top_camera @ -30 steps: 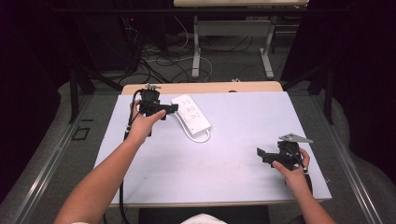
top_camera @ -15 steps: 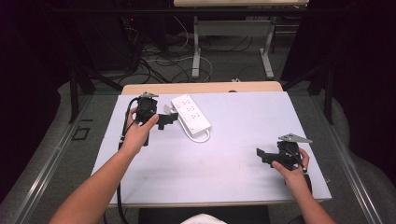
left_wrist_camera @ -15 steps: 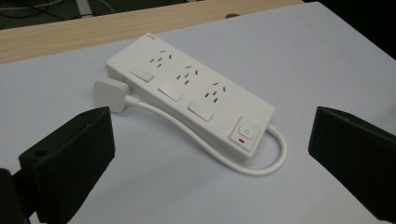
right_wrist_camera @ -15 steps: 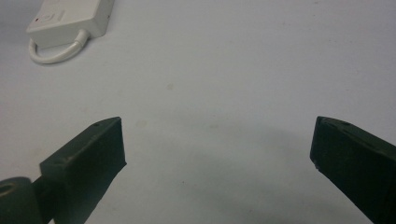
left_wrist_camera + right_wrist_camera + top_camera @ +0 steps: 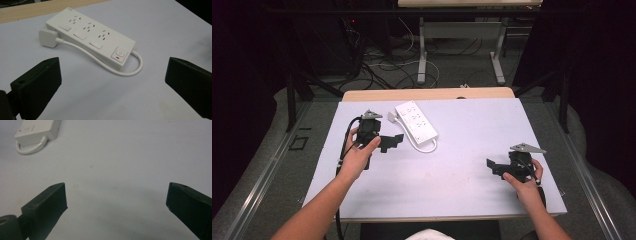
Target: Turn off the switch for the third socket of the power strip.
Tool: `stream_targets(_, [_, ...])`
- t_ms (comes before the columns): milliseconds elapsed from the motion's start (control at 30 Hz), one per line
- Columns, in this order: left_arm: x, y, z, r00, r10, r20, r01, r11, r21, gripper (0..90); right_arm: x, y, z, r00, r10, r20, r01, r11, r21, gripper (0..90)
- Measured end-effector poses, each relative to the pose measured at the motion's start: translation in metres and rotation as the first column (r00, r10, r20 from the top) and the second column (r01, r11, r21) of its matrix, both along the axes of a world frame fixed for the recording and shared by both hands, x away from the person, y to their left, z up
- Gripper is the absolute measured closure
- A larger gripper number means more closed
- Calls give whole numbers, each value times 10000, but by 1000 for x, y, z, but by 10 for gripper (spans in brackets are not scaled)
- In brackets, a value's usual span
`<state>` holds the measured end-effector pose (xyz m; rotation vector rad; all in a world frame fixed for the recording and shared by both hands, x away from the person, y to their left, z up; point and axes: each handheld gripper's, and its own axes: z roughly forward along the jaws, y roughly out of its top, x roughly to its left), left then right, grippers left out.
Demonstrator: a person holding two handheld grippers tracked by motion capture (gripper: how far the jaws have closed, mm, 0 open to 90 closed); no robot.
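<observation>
At far centre of pale grey tabletop (image 5: 452,190): white rigid plastic power strip (image 5: 416,120), short stiff cord looped to plug. Probably light, smooth. Best gripped across narrow sides. Left gripper (image 5: 391,142) just beside, fingers spread; right gripper (image 5: 493,167) well apart, fingers spread.

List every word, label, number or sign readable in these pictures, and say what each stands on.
Power symbol, a circle with a short stroke: on the square switch at the end of the white power strip.
Small raised mark at the strip's far corner: too blurred to read.
No readable words or numbers elsewhere; none on the tongs.
</observation>
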<state>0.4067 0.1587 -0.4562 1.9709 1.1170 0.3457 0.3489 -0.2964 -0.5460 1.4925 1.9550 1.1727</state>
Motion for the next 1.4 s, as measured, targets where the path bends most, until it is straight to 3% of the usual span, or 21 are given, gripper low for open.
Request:
stream_targets(533, [-33,13,-18,10000,-68,-4,68,10000,30,15,0,0,0,10000,9,25,-9,10000,-42,28])
stream_targets(633, [-40,16,-24,9998,142,144,-141,9999,-20,15,0,0,0,10000,8,30,-8,10000,-40,28])
stream_targets(667, [-41,18,-24,10000,71,21,-71,10000,-2,15,0,0,0,10000,9,24,-9,10000,-38,28])
stream_targets(700, [-42,18,-27,9997,218,130,-217,9997,-75,16,0,0,0,10000,-2,21,2,10000,-49,28])
stream_targets(833, [-47,25,-34,9994,309,-126,-310,9995,-24,18,0,0,0,10000,26,24,-26,10000,-59,28])
stream_targets(1000, [-53,35,-43,9972,735,-113,-738,9969,-281,20,0,0,0,10000,22,31,-22,10000,-50,28])
stream_targets(1167, [-58,46,-54,9929,1145,-319,-1158,9923,-430,22,0,0,-1,10000,-5,16,5,10000,-40,28])
stream_targets(1267, [-60,54,-61,9905,1329,-349,-1340,9905,-316,24,0,0,-1,10000,-21,-9,21,10000,-41,28])
stream_targets(1400, [-63,61,-69,9845,1690,-479,-1714,9839,-511,25,0,1,-1,10000,-32,-33,32,10000,-30,28])
